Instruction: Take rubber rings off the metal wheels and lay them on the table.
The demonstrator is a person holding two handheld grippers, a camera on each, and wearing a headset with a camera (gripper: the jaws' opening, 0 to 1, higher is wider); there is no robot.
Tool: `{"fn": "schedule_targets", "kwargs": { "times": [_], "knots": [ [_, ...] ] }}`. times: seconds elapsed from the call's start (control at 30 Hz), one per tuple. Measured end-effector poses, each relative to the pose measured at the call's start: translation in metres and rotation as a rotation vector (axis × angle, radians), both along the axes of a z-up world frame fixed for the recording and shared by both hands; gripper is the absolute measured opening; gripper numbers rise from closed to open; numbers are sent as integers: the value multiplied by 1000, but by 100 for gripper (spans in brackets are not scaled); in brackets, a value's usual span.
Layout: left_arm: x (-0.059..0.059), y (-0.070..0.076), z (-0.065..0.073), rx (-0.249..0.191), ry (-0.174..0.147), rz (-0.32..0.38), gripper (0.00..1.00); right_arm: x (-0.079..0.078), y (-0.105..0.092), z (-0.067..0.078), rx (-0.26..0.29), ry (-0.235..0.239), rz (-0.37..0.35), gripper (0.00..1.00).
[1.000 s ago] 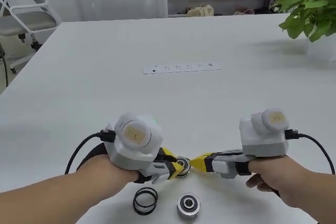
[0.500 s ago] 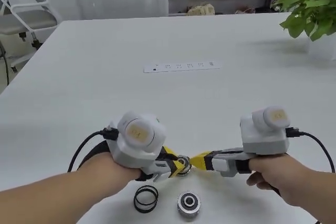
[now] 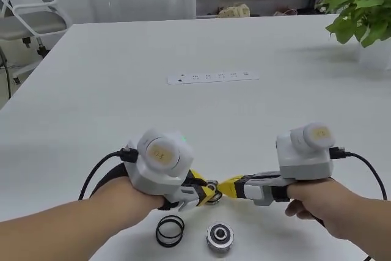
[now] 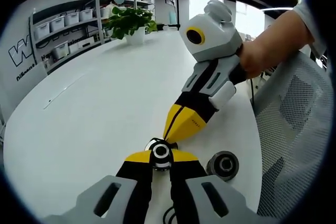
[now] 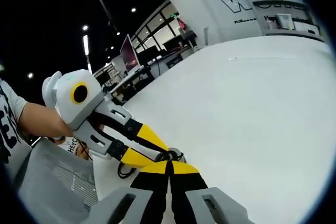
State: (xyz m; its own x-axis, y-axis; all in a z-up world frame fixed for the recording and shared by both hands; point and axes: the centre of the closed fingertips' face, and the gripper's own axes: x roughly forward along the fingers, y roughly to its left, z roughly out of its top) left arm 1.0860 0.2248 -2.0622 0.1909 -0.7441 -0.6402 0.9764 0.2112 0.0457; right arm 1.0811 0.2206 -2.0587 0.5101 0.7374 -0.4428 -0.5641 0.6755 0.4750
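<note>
Nearest the person, black rubber rings (image 3: 169,231) lie overlapping on the table (image 3: 122,108), with a loose metal wheel (image 3: 219,237) just beside them. Just beyond, the left gripper (image 3: 206,192) has its jaws clamped on a second wheel (image 4: 160,151). The right gripper (image 5: 169,164) meets it tip-first, jaws pressed together at the wheel's rim — whether a ring is pinched there, can't tell. Farther off, a power strip (image 3: 212,77), then a plant (image 3: 360,4).
</note>
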Motion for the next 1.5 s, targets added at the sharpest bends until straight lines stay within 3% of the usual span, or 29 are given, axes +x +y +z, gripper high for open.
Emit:
{"fn": "schedule_targets", "kwargs": {
  "times": [0.13, 0.17, 0.2, 0.23, 0.27, 0.97, 1.23, 1.5],
  "knots": [
    [0, 0, 0, -1, 0, 0, 6, 0, 4, 3, 16, -5, 7, 0],
    [0, 0, 0, -2, 0, -1, 6, -1, 7, 6, 32, -8, 17, 0],
    [0, 0, 0, -2, -1, 0, 6, -10, 21, 15, 99, -6, 92, 0],
    [-1, 1, 1, -4, -3, -1, 6, 9, 16, 21, 83, -90, 7, 0],
    [-1, 1, 2, -4, -4, -2, 6, -1, 18, 16, 56, -40, 38, 0],
    [-2, -2, 2, 0, -2, -9, 8, -2, 2, 5, -1, -49, 31, 0],
    [-7, 0, 3, 0, 11, -14, 16, -1, 0, 8, 5, -54, 24, 0],
    [-11, 0, 16, -43, 19, -13, 22, -1, 1, 11, 12, -58, 27, 0]
  ]
}}
